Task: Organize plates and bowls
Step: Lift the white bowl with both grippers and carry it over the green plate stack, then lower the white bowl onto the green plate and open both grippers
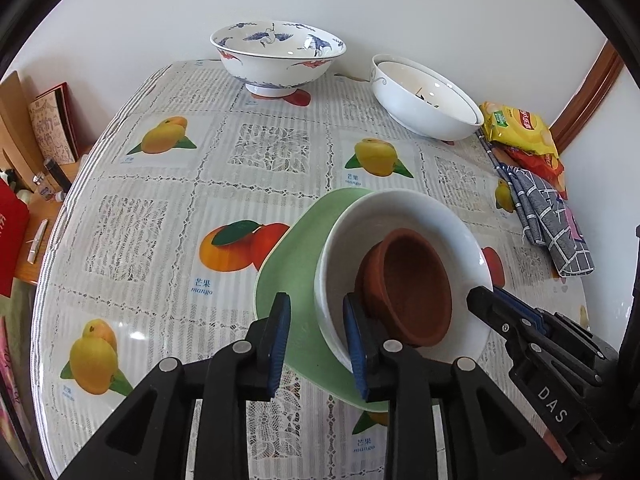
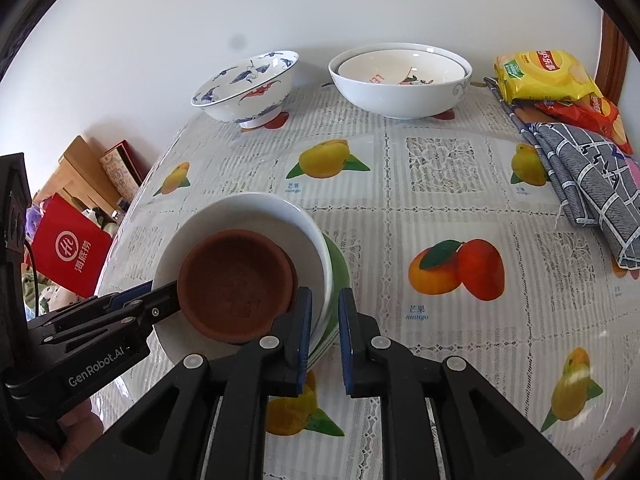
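A stack stands on the fruit-print tablecloth: a green plate [image 1: 288,280] [image 2: 340,272] at the bottom, a white deep bowl [image 1: 400,212] [image 2: 248,212] on it, and a brown clay bowl [image 1: 412,280] [image 2: 236,280] inside. My left gripper [image 1: 318,336] [image 2: 170,298] is open, straddling the stack's near-left rim with its pads clear of it. My right gripper [image 2: 325,332] [image 1: 482,300] is nearly closed over the opposite rim, with the white bowl's edge and the green plate's edge tight between its pads. Far back stand a blue-and-white patterned bowl [image 1: 278,56] [image 2: 248,88] and two nested white bowls [image 1: 424,100] [image 2: 400,80].
Yellow and red snack packs [image 1: 520,128] [image 2: 544,76] and a folded grey checked cloth [image 1: 552,224] [image 2: 592,192] lie along the table's right side. Past the left table edge are a red bag [image 2: 68,252], books and a wooden shelf [image 1: 24,128]. A wall backs the table.
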### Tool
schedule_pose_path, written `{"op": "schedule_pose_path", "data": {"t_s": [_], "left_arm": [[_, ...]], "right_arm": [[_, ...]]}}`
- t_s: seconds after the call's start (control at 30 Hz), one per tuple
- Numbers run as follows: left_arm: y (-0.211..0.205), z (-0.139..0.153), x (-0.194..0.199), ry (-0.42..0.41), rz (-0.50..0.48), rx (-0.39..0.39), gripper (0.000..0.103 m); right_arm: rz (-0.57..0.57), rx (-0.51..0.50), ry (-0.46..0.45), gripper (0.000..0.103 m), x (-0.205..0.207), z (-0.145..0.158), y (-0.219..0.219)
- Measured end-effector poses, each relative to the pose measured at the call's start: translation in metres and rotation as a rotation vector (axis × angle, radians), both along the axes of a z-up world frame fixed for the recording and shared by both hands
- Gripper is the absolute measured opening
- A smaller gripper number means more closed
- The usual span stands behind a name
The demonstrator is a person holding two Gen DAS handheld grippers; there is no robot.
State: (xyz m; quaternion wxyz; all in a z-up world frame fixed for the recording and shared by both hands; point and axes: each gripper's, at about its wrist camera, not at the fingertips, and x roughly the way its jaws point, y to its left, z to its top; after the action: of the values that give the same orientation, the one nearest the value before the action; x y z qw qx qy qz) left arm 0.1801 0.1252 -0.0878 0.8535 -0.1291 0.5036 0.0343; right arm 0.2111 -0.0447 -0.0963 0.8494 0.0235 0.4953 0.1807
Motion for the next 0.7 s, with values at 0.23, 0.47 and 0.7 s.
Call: {"op": "schedule_pose_path", "data": {"t_s": [0.23, 0.47, 0.7], "left_arm": [[-0.006, 0.016, -0.028, -0.038, 0.005, 0.019, 0.035], [-0.02, 0.034, -0.061, -0.081, 0.0, 0.039, 0.048], [-0.04, 0.056, -0.098, -0.153, 0.019, 0.09, 0.066]], "right_arm": [[0.022, -0.058, -0.058, 0.015, -0.03, 0.017, -0.001], [-0.002, -0.051, -0.114, 0.039, -0.065, 0.04, -0.02], [-0.077, -0.137, -0.207, 0.067, -0.104, 0.067, -0.042]]}}
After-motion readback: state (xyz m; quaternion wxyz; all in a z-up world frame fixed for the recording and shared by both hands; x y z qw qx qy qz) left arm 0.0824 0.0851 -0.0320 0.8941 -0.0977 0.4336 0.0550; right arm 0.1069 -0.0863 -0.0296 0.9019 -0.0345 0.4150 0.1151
